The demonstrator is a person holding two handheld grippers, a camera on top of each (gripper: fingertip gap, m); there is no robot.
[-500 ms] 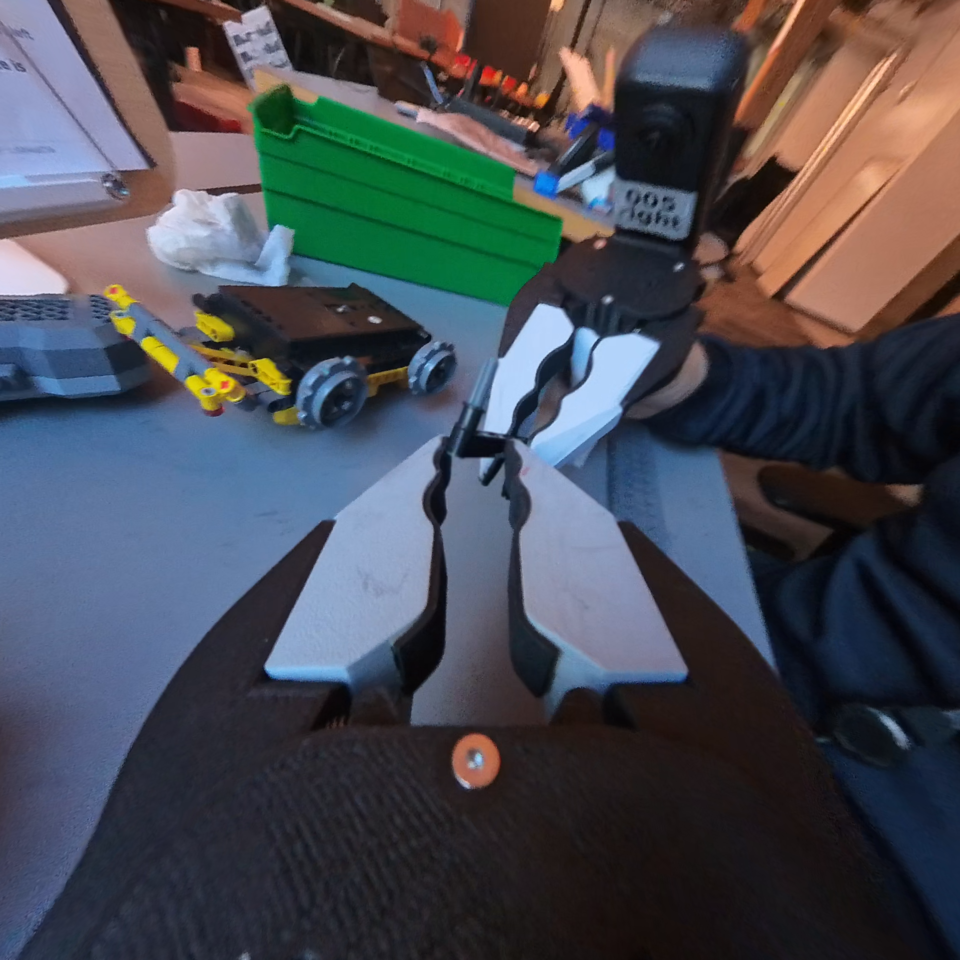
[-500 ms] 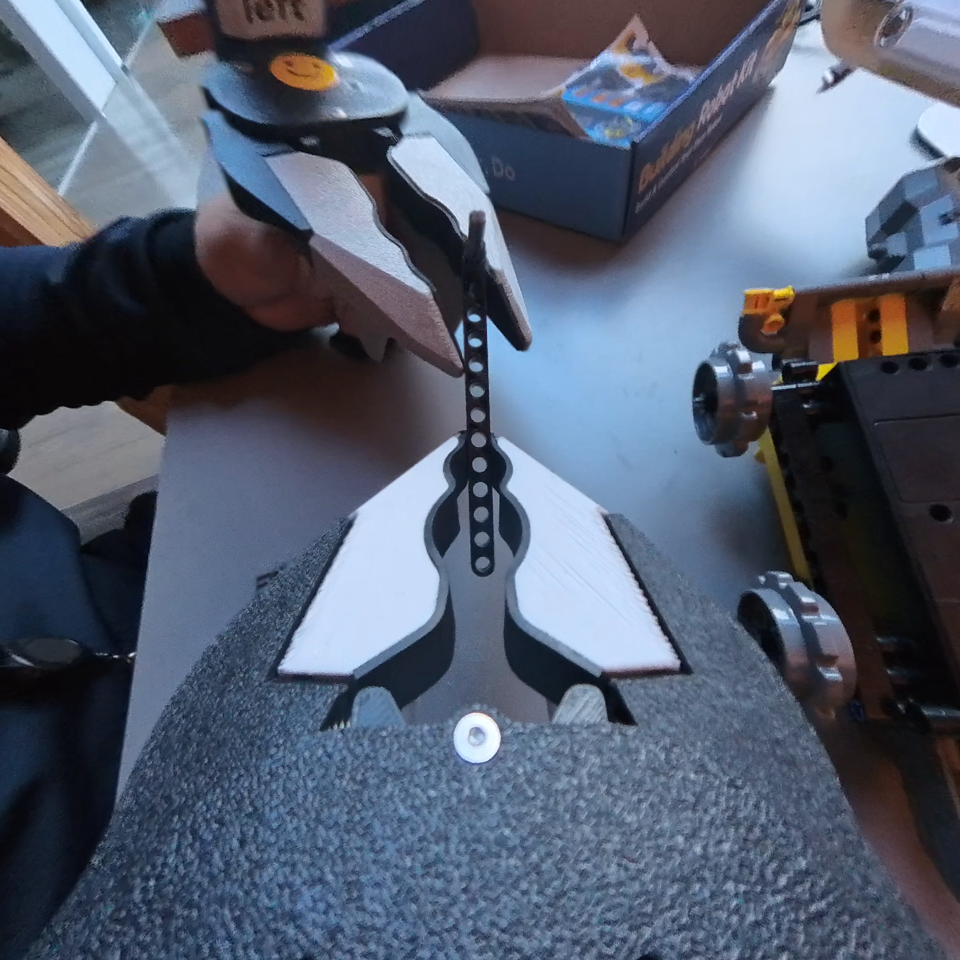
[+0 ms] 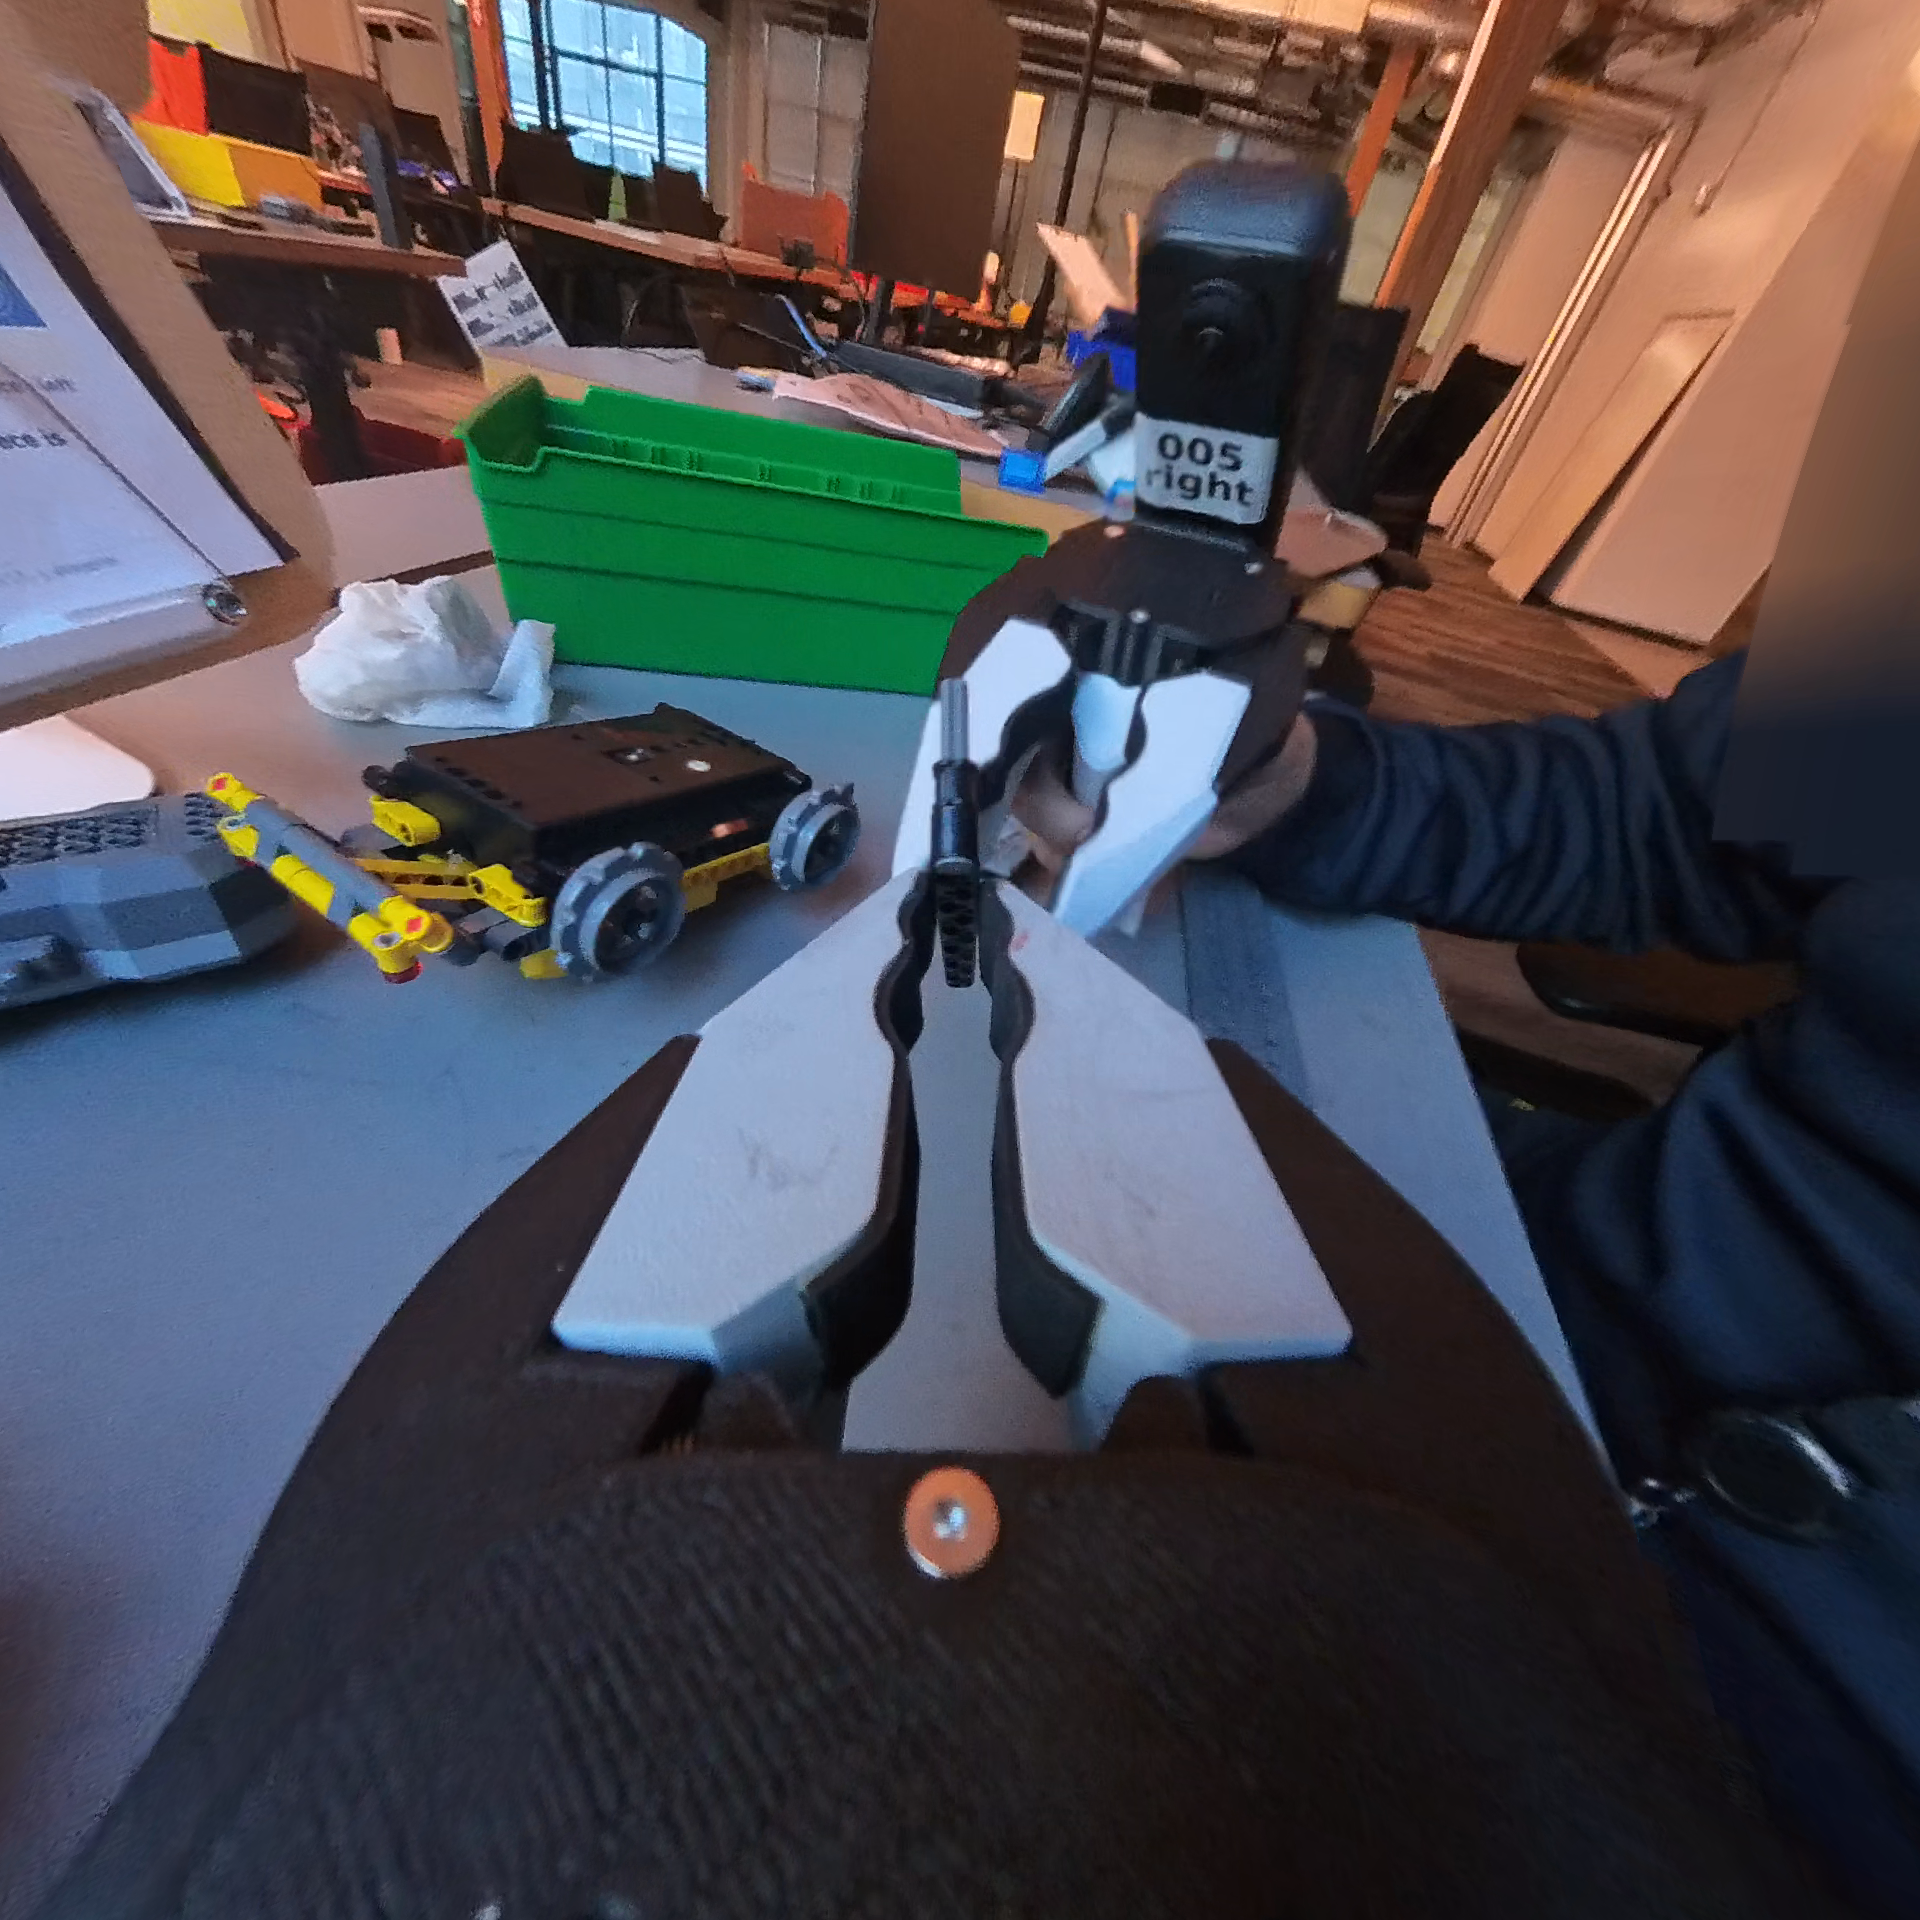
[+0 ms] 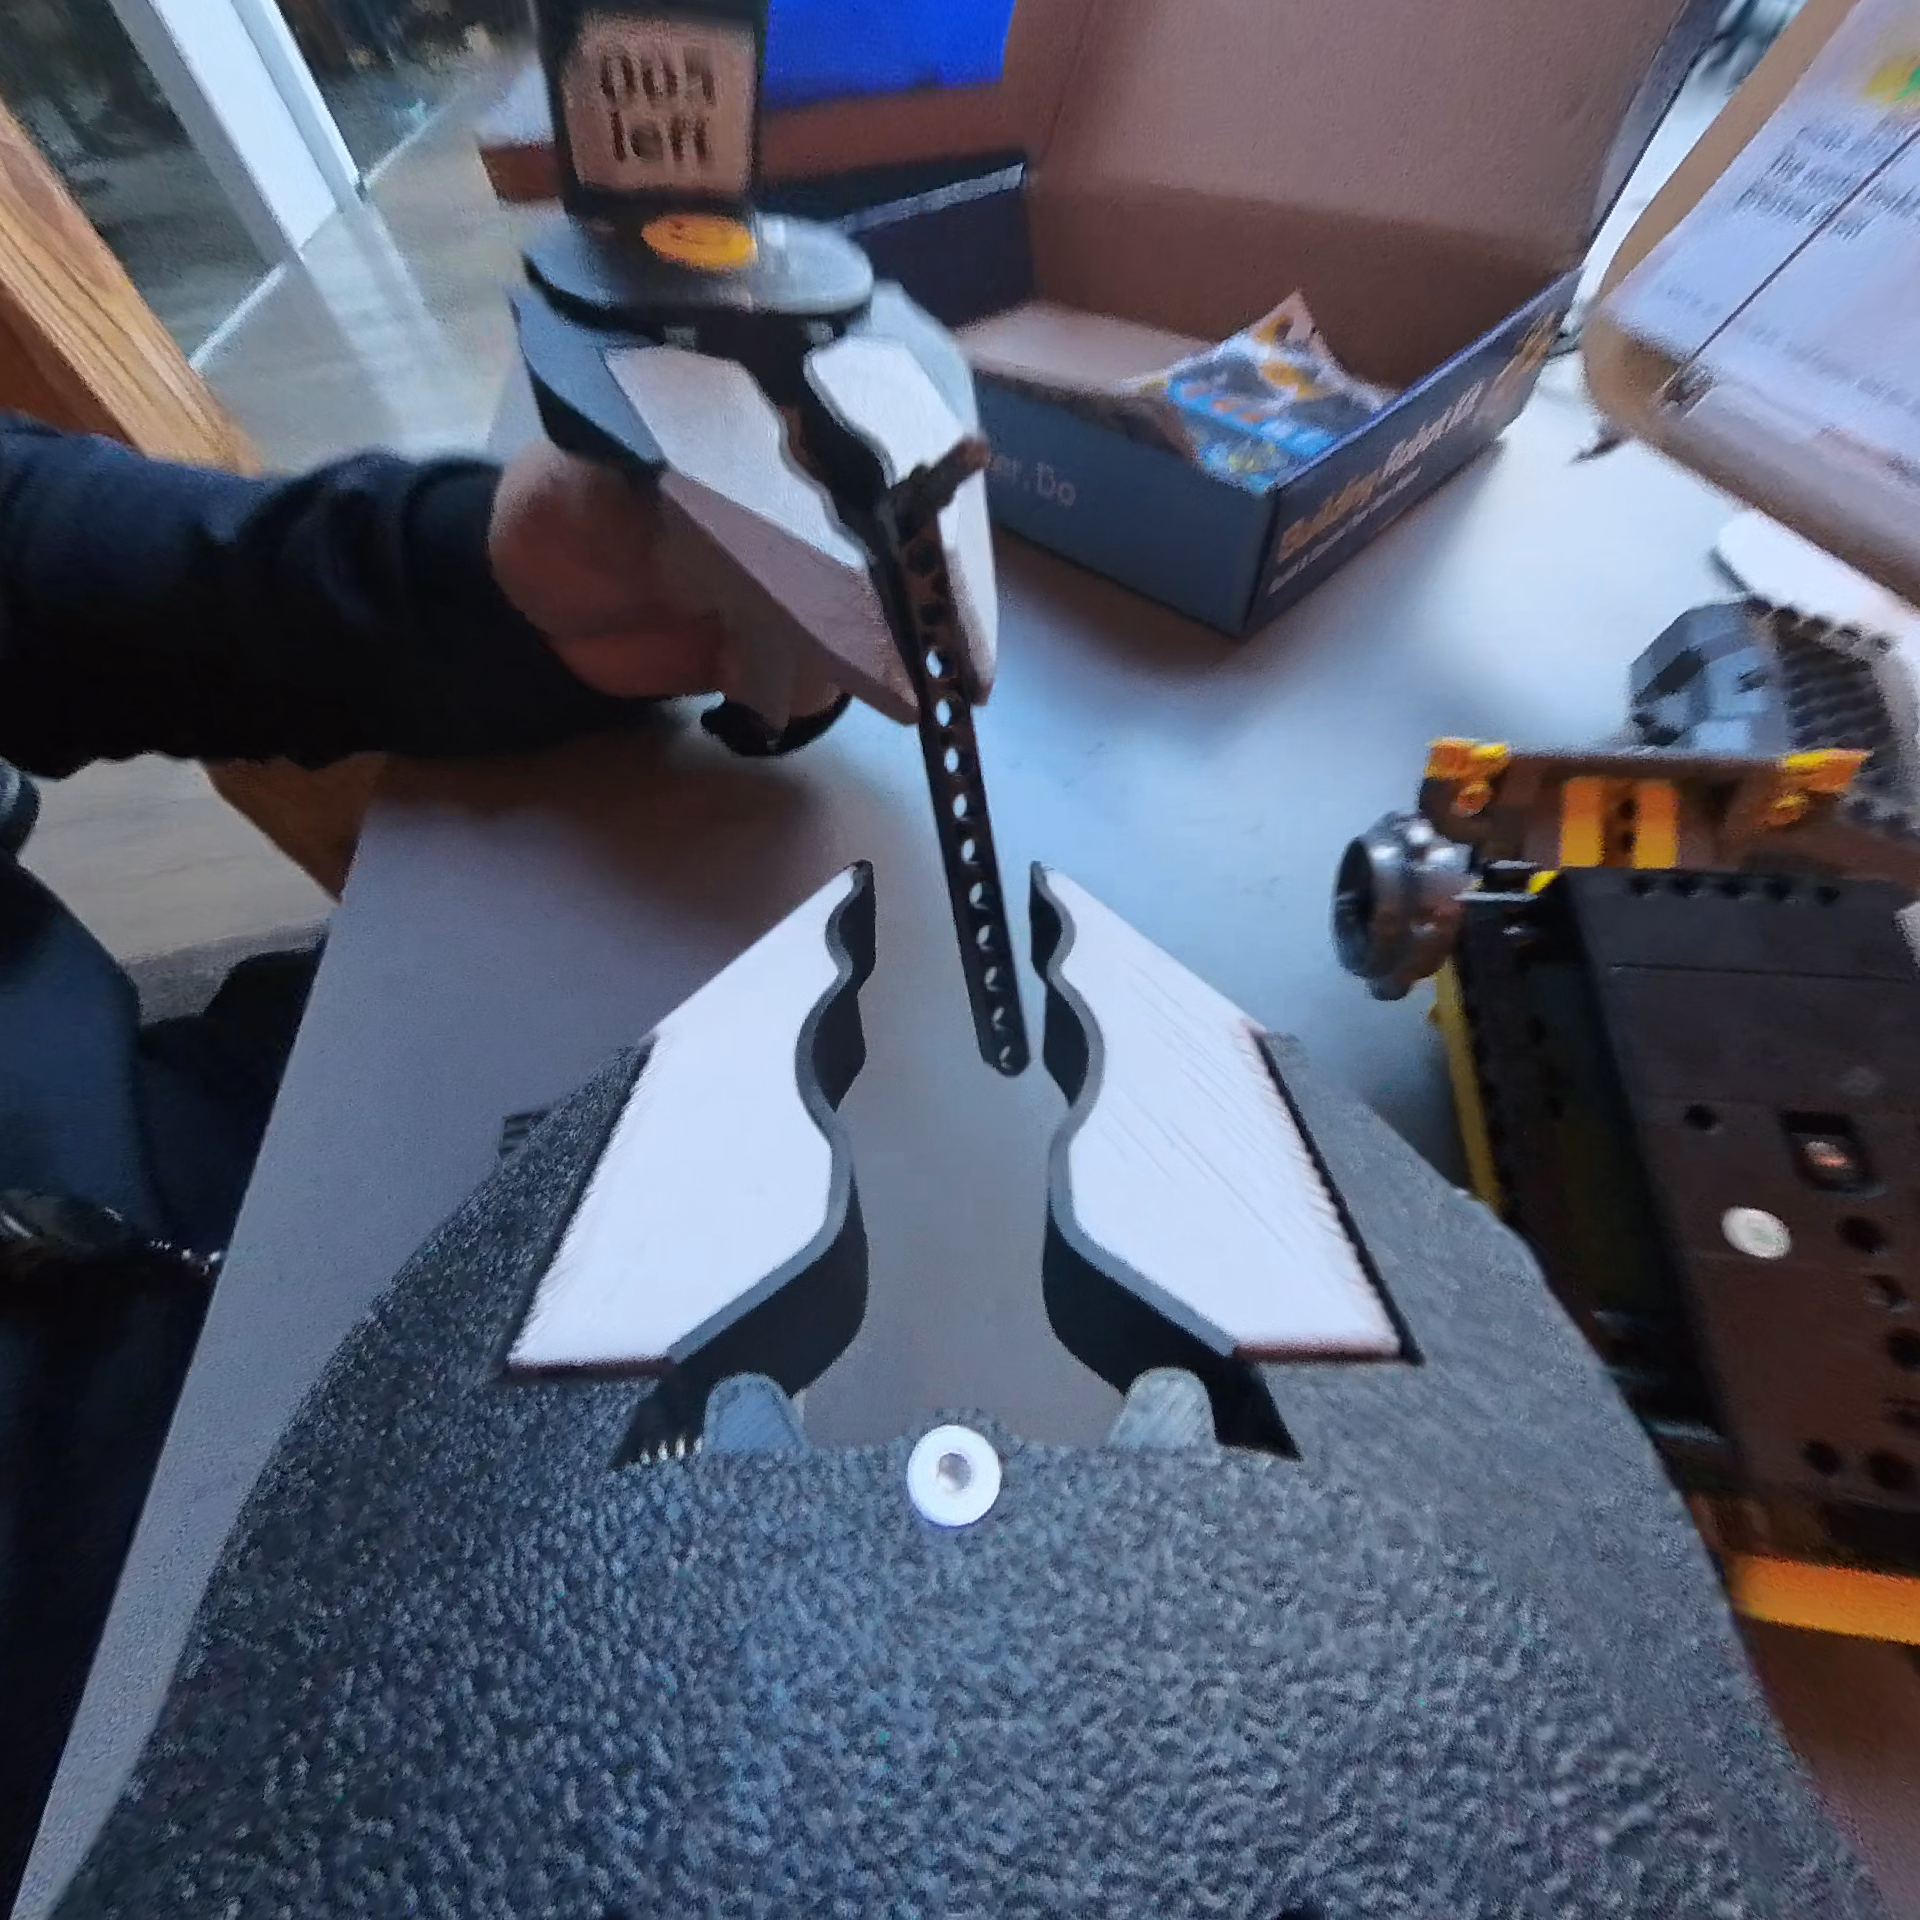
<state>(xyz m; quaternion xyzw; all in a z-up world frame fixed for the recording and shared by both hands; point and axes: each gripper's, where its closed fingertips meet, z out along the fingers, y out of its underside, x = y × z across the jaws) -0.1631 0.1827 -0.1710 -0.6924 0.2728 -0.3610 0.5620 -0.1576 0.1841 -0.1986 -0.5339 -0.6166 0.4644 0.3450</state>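
Note:
My left gripper [image 3: 956,896] is shut on one end of a black beam with a row of holes [image 3: 957,940]; a short dark pin [image 3: 951,774] sticks up from the beam past the fingertips. In the right wrist view the beam [image 4: 971,904] hangs from the left gripper [image 4: 940,691] and slants down between my right gripper's [image 4: 951,878] fingers. The right jaws stand open and do not touch it. In the left wrist view the right gripper [image 3: 1013,873] is open just beyond the beam. Both are held above the grey table [image 3: 312,1143].
A black and yellow wheeled toy vehicle [image 3: 603,790] [image 4: 1714,1091] stands on the table to the side. A green bin [image 3: 727,561], crumpled white paper [image 3: 416,655] and a grey device [image 3: 94,894] lie behind it. An open blue cardboard box [image 4: 1299,520] is farther back. The table edge [image 3: 1455,1091] is close. The grey device [image 3: 94,894] is about 20 cm from both grippers' fingertips.
My right gripper has opened and let go of the beam. The left gripper keeps it and has tipped up, so the beam now slants.

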